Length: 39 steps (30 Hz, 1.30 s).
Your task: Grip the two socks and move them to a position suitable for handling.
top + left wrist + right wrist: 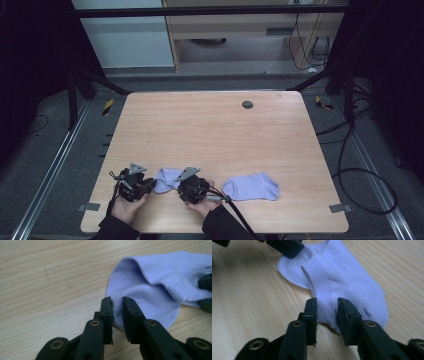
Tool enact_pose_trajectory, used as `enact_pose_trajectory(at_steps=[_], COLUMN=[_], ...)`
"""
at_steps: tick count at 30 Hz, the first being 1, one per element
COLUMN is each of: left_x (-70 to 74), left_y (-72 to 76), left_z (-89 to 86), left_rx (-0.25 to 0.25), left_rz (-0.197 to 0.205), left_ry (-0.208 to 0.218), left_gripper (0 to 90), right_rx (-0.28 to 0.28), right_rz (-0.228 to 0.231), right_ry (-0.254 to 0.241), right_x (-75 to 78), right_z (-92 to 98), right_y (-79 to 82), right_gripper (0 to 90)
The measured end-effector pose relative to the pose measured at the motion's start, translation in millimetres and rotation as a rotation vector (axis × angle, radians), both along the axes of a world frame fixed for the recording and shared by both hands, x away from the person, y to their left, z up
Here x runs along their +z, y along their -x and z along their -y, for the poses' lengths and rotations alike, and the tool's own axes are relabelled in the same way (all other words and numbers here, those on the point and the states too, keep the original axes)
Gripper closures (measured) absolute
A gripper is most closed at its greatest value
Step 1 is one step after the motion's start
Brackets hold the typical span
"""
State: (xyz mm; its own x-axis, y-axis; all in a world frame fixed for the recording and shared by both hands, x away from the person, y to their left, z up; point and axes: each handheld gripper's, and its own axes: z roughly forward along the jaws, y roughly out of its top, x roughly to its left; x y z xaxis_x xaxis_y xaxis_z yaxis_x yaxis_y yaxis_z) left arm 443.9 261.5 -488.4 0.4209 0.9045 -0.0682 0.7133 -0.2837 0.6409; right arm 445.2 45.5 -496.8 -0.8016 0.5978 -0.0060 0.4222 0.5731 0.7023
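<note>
A lavender ankle sock (167,179) lies on the wooden table (210,135) near its front edge, between my two grippers. My left gripper (151,186) pinches the sock's (150,280) left edge, with a fold of fabric caught between its jaw tips (117,301). My right gripper (179,185) comes from the other side. Its jaws (327,302) squeeze the near end of the sock (342,272) below the ribbed cuff. The left gripper's jaws (287,246) show at the sock's far end in the right gripper view.
A second lavender sock (251,186) lies flat to the right of my right hand. A dark round grommet (247,104) sits in the table's far side. The right gripper's cable (240,215) trails off the front edge.
</note>
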Motion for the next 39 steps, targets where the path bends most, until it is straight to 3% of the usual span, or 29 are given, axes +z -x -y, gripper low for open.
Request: enact_pose_trajectory(at_steps=[6,8,10,18,26,30,39], left_x=[0.5,1.2,2.2,4.0,4.5,4.5,3.6], left_y=[0.3,0.3,0.6,1.3,-0.1,-0.8,-4.1], left_z=[2.5,2.1,1.7,0.9,-0.6,-1.3,-2.9], left_rx=[-0.026,-0.034,-0.039,-0.054,-0.064,-0.064,-0.050], left_rz=[0.002,0.001,0.004,0.011,0.010,0.012,0.022], left_ry=[0.001,0.006,0.013,0.010,0.001,-0.001,-0.011], left_gripper=[85.4,85.8,86.1,86.2,86.2,86.1,85.2], right_rx=[-0.030,-0.037,-0.056,-0.141,-0.245,-0.293,-0.325], right_rz=[-0.012,-0.011,-0.011,-0.001,0.016,0.045,0.068], right_ry=[-0.006,-0.035,-0.098,-0.168,-0.186,-0.184,-0.154], right_x=[1.5,4.7,13.8,29.2,30.7,25.3,16.4], right_z=[0.7,3.4,9.0,19.3,23.1,22.1,19.0], right_y=[-0.5,-0.8,-1.6,-10.0,-28.5,-39.8,-50.7], right_gripper=[82.4,82.8,82.9,82.8,82.3,81.7,78.4])
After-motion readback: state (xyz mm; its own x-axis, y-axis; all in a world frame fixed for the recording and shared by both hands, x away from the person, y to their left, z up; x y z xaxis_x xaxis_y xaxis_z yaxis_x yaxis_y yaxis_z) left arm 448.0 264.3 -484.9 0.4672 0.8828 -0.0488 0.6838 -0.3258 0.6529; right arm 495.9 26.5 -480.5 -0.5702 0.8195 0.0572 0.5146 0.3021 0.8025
